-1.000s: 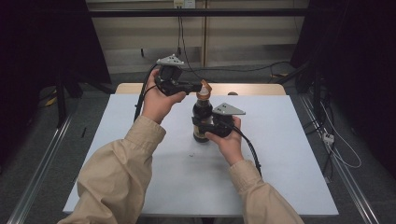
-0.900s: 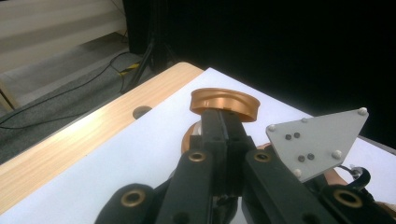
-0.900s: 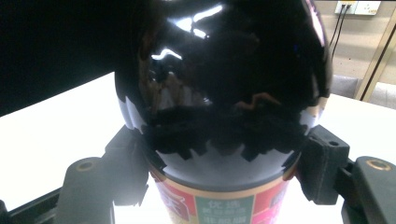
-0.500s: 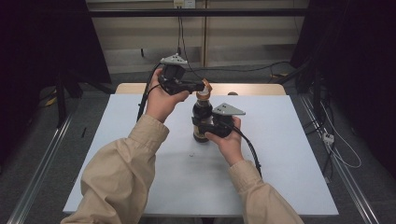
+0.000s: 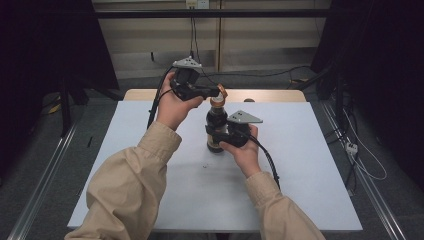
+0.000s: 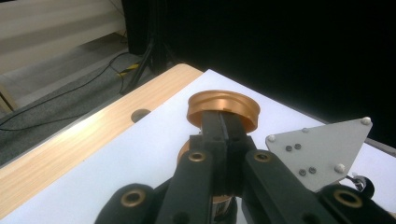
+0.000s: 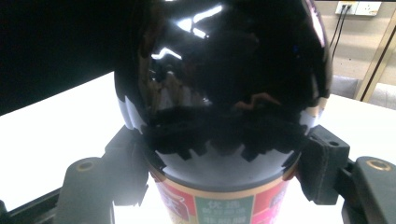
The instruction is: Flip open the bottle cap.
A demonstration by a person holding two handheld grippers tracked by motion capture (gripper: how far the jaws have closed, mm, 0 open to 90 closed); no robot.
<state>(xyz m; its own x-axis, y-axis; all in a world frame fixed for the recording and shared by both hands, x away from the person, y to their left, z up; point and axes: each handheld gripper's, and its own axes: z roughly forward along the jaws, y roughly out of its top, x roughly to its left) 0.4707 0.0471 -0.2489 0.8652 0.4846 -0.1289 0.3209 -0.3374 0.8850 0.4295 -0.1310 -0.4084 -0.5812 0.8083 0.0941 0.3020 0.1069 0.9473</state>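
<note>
Left gripper: jaws pressed nearly together on the rim of a copper-coloured cap, seen close in the left gripper view; the tool is held at the far side of the table, above the neck of the bottle.

Right gripper: jaws spread wide around the dark bottle, one pad on each side of its body, just above the coloured label; in the right gripper view the glossy black glass crowds the lens.

Cap: tilted, sitting at the bottle's mouth; whether it is lifted clear or touching the neck cannot be told.

Bottle: upright near the middle of the white table, its long axis vertical, base on the surface.

Key relation: the cap lies directly over the neck, on the bottle's own vertical line, so the coming move looks to be a lift or twist along that line by the left tool while the right one steadies the body. The left hand is the nearer to the cap; the right hand is low beside the body.

Count: two grippers, one bottle, one cap, one table.

Step, as judged: uncapping, with the cap gripped and about to part from the neck.
</note>
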